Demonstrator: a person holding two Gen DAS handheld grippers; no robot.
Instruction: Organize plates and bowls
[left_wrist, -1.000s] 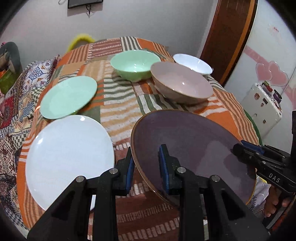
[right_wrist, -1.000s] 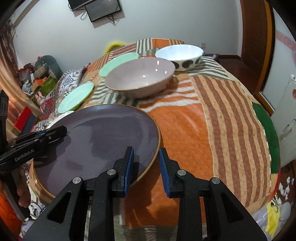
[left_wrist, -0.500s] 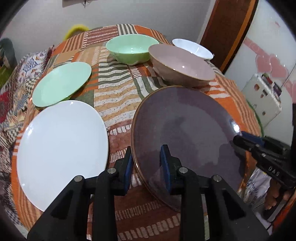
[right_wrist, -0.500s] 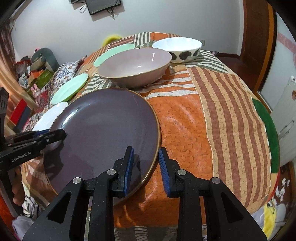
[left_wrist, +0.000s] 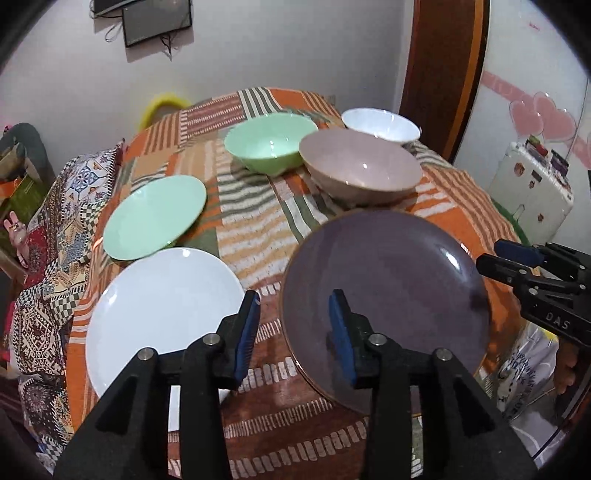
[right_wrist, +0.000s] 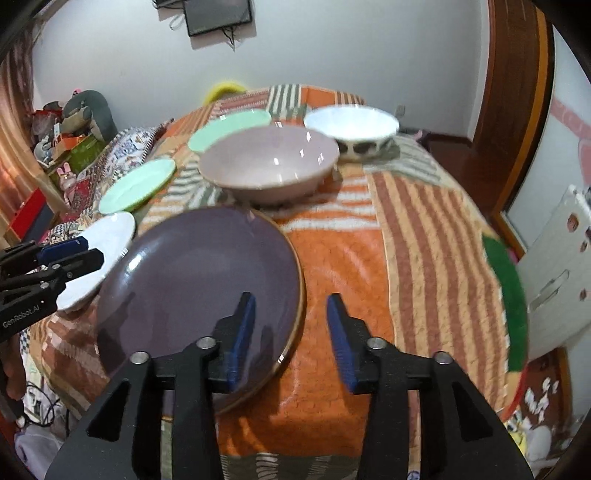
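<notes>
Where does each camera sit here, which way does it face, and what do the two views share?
Left wrist: on the left gripper, looking down across the table, jaws opening astride the purple plate rim; right gripper at right.
Right wrist: on the right gripper, facing likewise, jaws opening astride the plate's other edge; left gripper at left.
Shared: purple plate, pink bowl.

Right tool (right_wrist: 291, 332) opening over near right rim of purple plate (right_wrist: 192, 280), pads clear of it. Plate flat on patchwork-covered tabletop (right_wrist: 424, 236). Left tool (right_wrist: 79, 251) at plate's left edge. Farther off: pink bowl (right_wrist: 269, 166), white bowl (right_wrist: 351, 127), green plate (right_wrist: 138, 184).
</notes>
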